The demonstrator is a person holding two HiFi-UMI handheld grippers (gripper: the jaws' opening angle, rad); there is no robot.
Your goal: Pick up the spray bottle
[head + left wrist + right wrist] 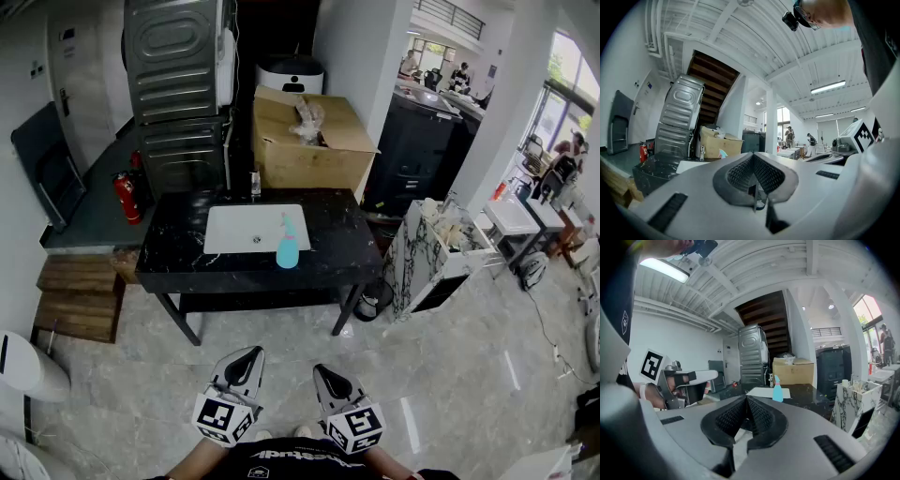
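Open cardboard box (305, 141) behind worktop (178, 244): crumpled plastic inside. Spray bottle (288, 247) light blue, upright, at white basin (246, 228) edge. Left tongs (250, 353), right tongs (322, 370): both pressed together.

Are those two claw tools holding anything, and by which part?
Nothing is held. The left gripper and right gripper both have jaws closed on nothing; the spray bottle stands untouched on the black table.

Your head camera looks steeply down, both gripper cameras roughly level; all share the distant light-blue plastic spray bottle (288, 249) at twelve o'clock.
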